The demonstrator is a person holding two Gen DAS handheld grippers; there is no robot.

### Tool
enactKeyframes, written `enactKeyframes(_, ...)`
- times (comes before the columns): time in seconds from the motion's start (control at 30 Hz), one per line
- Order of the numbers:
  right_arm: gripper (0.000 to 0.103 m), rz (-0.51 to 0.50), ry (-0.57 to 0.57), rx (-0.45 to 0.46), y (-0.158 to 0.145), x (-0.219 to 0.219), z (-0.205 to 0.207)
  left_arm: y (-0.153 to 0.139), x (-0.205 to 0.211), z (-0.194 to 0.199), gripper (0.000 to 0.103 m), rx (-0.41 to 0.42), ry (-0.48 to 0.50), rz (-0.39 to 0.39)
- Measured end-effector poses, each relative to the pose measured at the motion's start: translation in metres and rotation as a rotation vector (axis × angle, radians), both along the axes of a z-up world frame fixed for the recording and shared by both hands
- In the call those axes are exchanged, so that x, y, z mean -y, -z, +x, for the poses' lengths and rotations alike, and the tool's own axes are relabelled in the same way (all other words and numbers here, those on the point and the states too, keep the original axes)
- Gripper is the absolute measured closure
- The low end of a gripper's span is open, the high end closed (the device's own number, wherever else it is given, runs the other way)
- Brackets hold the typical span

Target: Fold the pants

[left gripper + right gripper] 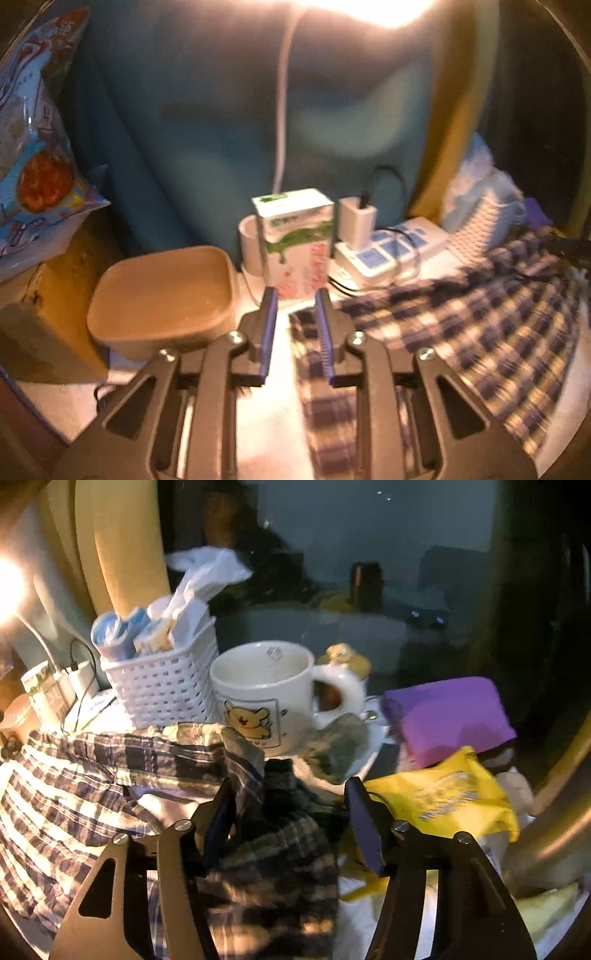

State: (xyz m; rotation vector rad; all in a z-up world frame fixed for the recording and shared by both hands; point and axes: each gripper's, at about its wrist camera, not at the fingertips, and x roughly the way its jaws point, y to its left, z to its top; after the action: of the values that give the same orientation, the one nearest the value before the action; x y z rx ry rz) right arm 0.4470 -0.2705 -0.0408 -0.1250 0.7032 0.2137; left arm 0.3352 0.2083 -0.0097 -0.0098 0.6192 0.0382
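The checked blue and white pants [461, 325] lie spread on the white tabletop to the right in the left wrist view. They also show in the right wrist view [96, 782], bunched up. My left gripper [295, 295] is open and empty, its right finger over the left edge of the pants. My right gripper [291, 794] is open wide, with a bunched fold of the pants [277, 842] lying between its fingers.
A tan bowl [162, 291], a milk carton [295, 236], a charger and power strip [388, 247] stand ahead of the left gripper. A white basket [162, 683], a bear mug [273, 690] on a saucer, a purple pack [447, 716] and a yellow bag [443, 794] crowd the right side.
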Motion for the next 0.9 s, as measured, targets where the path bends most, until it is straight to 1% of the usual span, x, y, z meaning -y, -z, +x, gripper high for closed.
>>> enactKeyframes(0.03,0.041,0.006,0.006,0.009,-0.004,0.004,-0.004,-0.004,0.006,-0.011,0.074,-0.004,0.027,-0.006)
enactKeyframes(0.07,0.041,0.012,0.011,0.017,-0.008,0.008,-0.009,-0.005,0.012,-0.020,0.064,-0.010,0.051,-0.008)
enactKeyframes(0.1,0.041,0.021,0.015,0.024,-0.012,0.014,-0.015,-0.006,0.021,-0.030,0.061,-0.013,0.075,-0.009)
enactKeyframes(0.2,0.041,0.029,0.027,0.035,-0.018,0.028,-0.033,-0.005,0.052,-0.062,0.056,-0.034,0.165,-0.021)
enactKeyframes(0.27,0.041,0.042,0.026,0.026,-0.017,0.038,-0.045,0.000,0.078,-0.080,0.052,-0.047,0.225,-0.022)
enactKeyframes(0.33,0.041,0.055,0.016,0.015,-0.016,0.041,-0.055,0.006,0.105,-0.093,0.047,-0.057,0.285,-0.046)
enactKeyframes(0.4,0.041,0.066,-0.016,-0.011,-0.009,0.038,-0.063,0.011,0.126,-0.103,0.043,-0.059,0.329,-0.073)
enactKeyframes(0.47,0.041,0.088,-0.066,-0.033,-0.002,0.035,-0.071,0.019,0.147,-0.108,0.041,-0.074,0.368,-0.096)
enactKeyframes(0.5,0.041,0.086,-0.077,-0.034,0.001,0.033,-0.073,0.022,0.155,-0.111,0.041,-0.083,0.379,-0.105)
enactKeyframes(0.57,0.041,0.089,-0.085,-0.032,0.004,0.035,-0.075,0.031,0.171,-0.117,0.041,-0.103,0.398,-0.098)
enactKeyframes(0.73,0.041,0.134,-0.053,-0.040,0.008,0.047,-0.063,0.052,0.190,-0.122,0.041,-0.155,0.414,-0.037)
enactKeyframes(0.8,0.041,0.167,-0.072,-0.081,0.015,0.046,-0.054,0.060,0.190,-0.118,0.041,-0.182,0.389,-0.003)
enactKeyframes(0.87,0.041,0.180,-0.108,-0.128,0.024,0.038,-0.051,0.066,0.188,-0.112,0.041,-0.213,0.369,-0.004)
enactKeyframes(0.9,0.045,0.172,-0.123,-0.138,0.029,0.032,-0.052,0.067,0.188,-0.111,0.041,-0.221,0.365,-0.011)
